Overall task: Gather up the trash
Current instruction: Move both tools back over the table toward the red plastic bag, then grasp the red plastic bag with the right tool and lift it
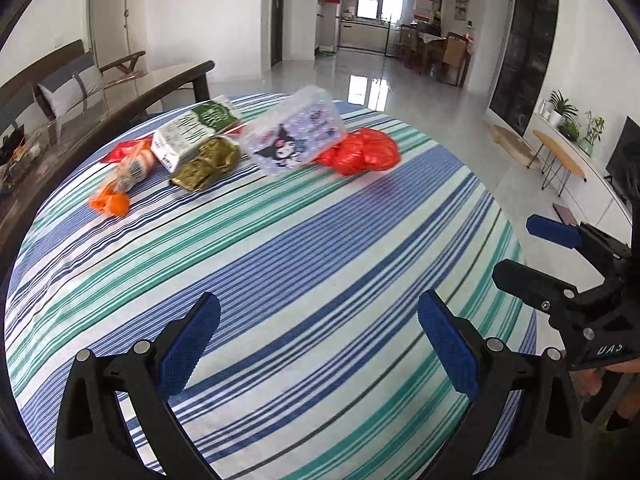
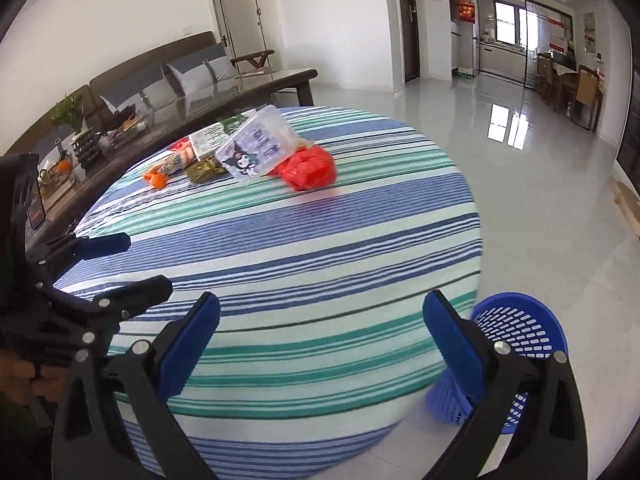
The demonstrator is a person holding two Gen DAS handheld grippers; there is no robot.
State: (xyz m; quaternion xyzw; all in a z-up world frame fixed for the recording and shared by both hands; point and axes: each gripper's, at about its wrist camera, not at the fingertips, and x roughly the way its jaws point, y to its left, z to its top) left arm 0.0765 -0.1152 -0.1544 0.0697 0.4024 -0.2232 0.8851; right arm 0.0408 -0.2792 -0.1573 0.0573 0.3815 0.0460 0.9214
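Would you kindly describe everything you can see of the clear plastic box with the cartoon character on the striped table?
The clear plastic box is a rectangular, translucent container with rounded corners. Its lid bears a pale lilac label showing a black-and-white cartoon character and some print too small to read. It sits tilted, one end raised and propped on the red plastic bag, the character end down on the striped tablecloth. The green crumpled wrapper and the milk carton lie close on its other side. Neither tool touches it.
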